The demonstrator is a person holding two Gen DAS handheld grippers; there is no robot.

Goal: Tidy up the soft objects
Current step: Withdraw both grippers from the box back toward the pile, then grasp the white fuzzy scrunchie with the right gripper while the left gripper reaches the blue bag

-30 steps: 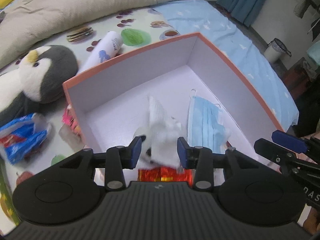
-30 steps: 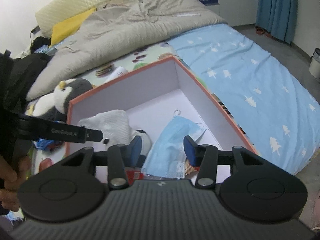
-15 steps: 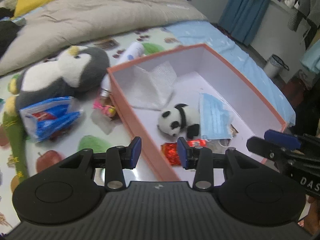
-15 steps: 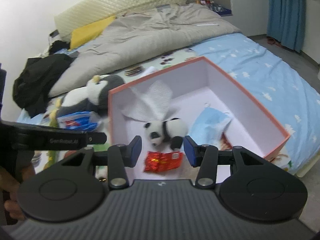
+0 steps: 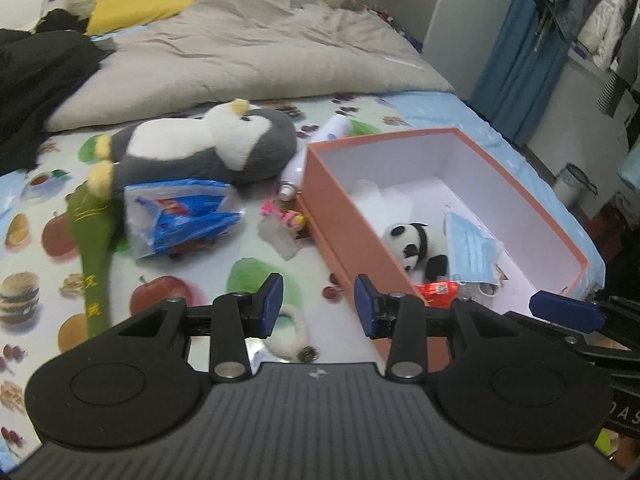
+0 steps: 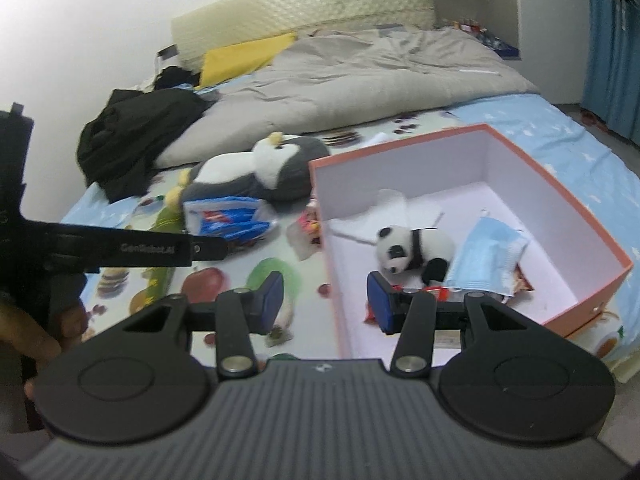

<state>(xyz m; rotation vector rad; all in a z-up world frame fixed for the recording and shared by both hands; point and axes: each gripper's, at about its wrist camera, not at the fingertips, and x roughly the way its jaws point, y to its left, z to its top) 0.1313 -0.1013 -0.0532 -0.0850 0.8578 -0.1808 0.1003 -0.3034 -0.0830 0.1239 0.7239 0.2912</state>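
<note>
Both grippers are held above the near edge of the bed, empty. The left gripper (image 5: pixel 319 305) is shown with its jaws apart, nothing between them; the right gripper (image 6: pixel 326 298) likewise stands open and grips nothing.

The orange box (image 5: pixel 340 216) lies ahead and to the right of the left gripper, its long axis running away from the camera toward the far right. Inside it, 3 soft items are seen: a white cloth (image 5: pixel 380 200) against the far-left wall, a panda plush (image 5: pixel 416 240) lying on its side near the middle, and a blue face mask (image 5: pixel 472 252) touching the panda's right flank.

The penguin plush (image 5: pixel 208 148) remains outside the box, ahead and to the left of the left gripper. It lies on its side, long axis roughly left to right, head toward the box and yellow feet pointing away. It looks bulky, grey and white, and easily compressed. A blue snack bag (image 5: pixel 180 216) rests just in front of it.

The left gripper is judged nearer to the penguin, so the next reach probably falls to it.
</note>
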